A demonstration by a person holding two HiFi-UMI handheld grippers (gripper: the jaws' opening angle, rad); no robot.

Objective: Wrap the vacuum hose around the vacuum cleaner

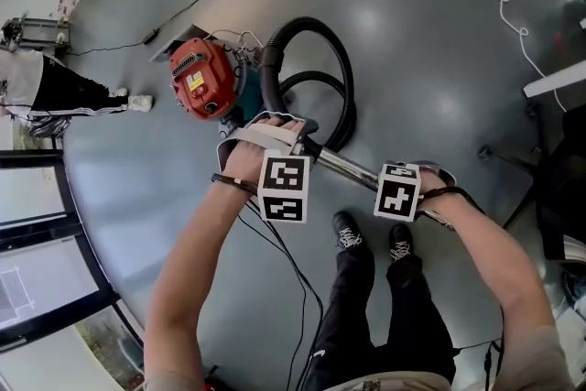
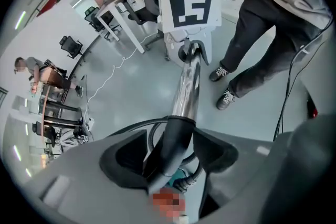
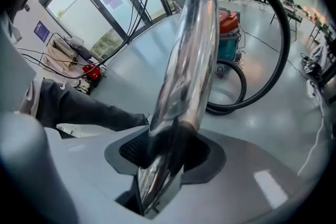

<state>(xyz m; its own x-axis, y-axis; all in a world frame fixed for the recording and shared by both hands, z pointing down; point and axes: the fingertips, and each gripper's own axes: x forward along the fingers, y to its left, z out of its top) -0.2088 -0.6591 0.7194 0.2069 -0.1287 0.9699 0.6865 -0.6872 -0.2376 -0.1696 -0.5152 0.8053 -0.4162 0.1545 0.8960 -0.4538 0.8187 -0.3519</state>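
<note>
My left tool [image 2: 170, 161] is clamped on the black hose cuff [image 2: 176, 136], where the vacuum hose [image 1: 311, 24] meets the chrome wand [image 1: 352, 168]. My right tool [image 3: 163, 162], at 4 o'clock from the left one in the head view, pinches that wand further along. Both tools point steeply down. From the cuff the hose arcs out toward 12 o'clock, swings round through 3 and lies in loose loops on the grey floor [image 1: 430, 32], beside the vacuum cleaner [image 1: 215, 87] and not yet around it. The cleaner sits at 10 o'clock from my left tool. It is a teal drum [image 1: 245, 96] under a closed red lid [image 1: 197, 73], so I cannot see inside.
</note>
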